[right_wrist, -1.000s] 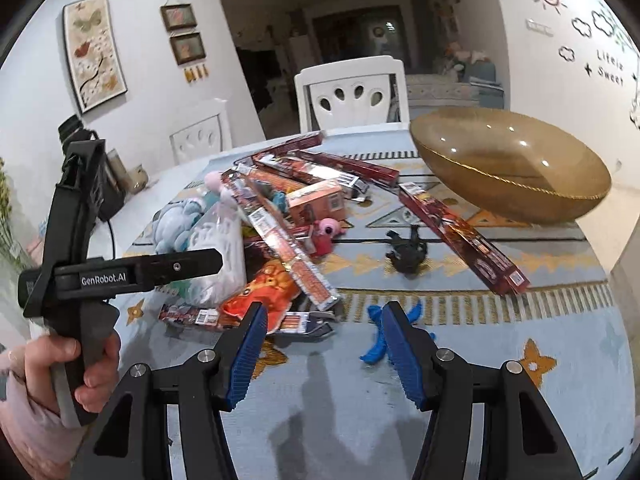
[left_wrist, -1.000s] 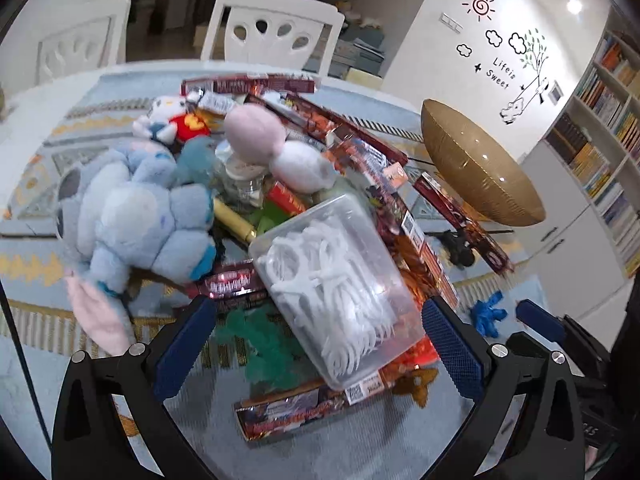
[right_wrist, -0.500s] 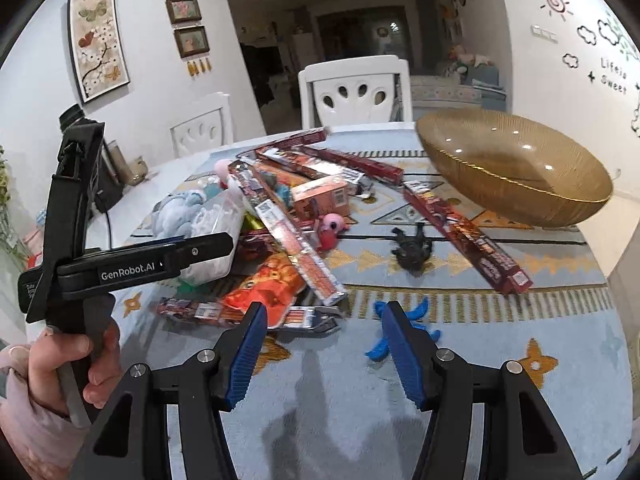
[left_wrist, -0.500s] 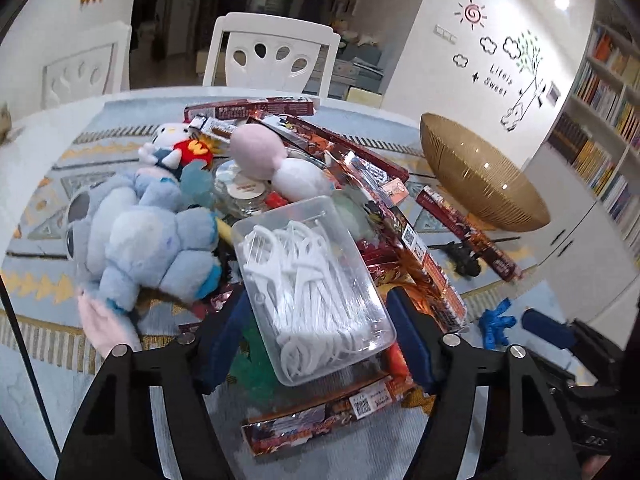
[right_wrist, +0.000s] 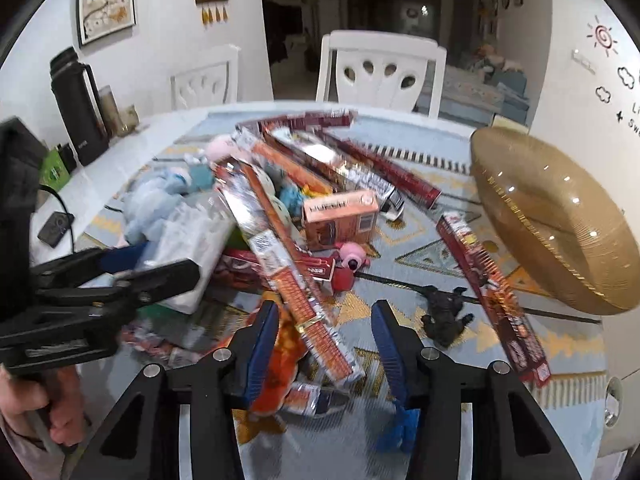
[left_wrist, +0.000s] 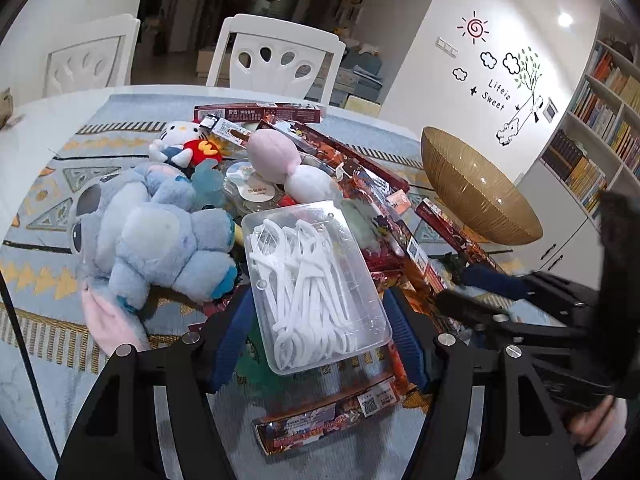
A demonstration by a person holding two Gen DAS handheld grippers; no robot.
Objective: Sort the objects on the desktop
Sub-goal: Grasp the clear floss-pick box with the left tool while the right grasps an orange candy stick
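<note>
Tongs on the left [left_wrist: 320, 332] have been narrowed since a second ago and are now pressed against both sides of the clear box of floss picks [left_wrist: 316, 284], so a grip seems made and lifting can follow. Right tongs [right_wrist: 324, 336] have been brought forward, open and empty, over a long snack packet [right_wrist: 288, 276]. Beyond, a blue plush toy [left_wrist: 152, 240] is heaped with packets on the patterned worktop [left_wrist: 52, 184], near a gold bowl [left_wrist: 476, 196]. White chairs [left_wrist: 276, 56] are seen behind.
</note>
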